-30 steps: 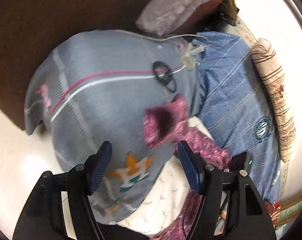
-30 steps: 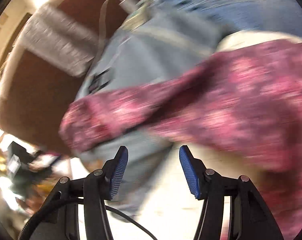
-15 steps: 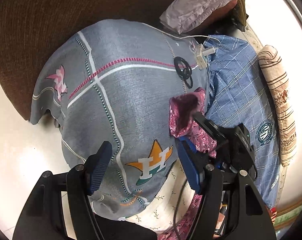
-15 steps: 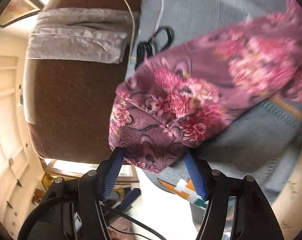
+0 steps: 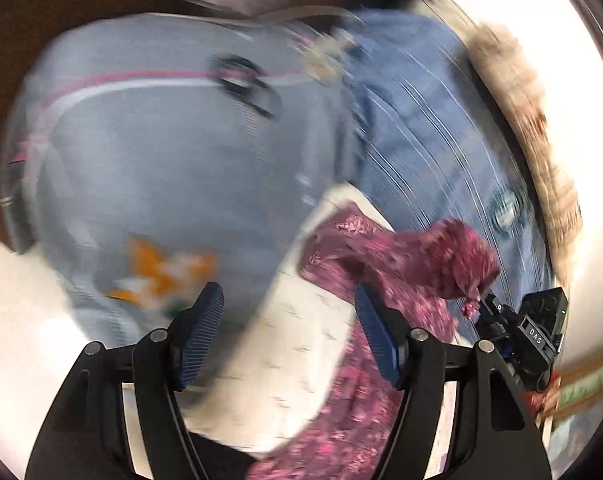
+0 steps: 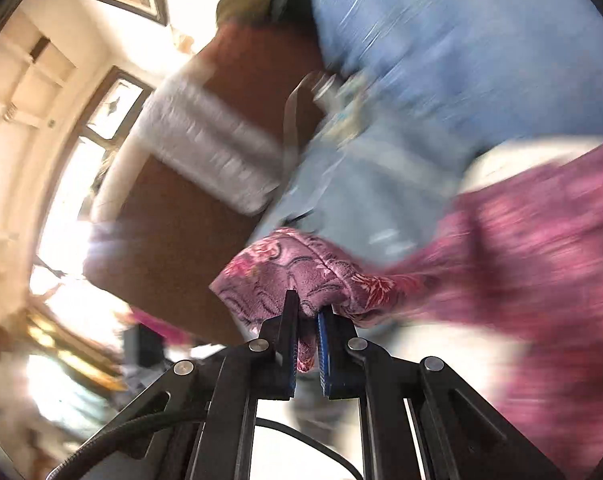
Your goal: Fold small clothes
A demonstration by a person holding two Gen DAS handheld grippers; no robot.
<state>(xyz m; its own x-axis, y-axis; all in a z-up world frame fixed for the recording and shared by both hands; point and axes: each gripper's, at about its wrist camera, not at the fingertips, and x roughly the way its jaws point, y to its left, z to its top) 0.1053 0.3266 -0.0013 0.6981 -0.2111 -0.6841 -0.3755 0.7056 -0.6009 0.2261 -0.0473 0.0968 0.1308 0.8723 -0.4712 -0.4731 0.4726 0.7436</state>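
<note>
Pink floral garment (image 6: 301, 276) is pinched in the closed right hand-held gripper (image 6: 306, 316).

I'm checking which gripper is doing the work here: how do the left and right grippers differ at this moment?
The left gripper stands open with nothing between its pads; the right gripper is shut on the pink floral garment. The left gripper hangs over the grey patterned cloth and a white cloth, while the right gripper holds a bunched end of the pink floral garment lifted. Both have black arms and blue ribbed pads.
</note>
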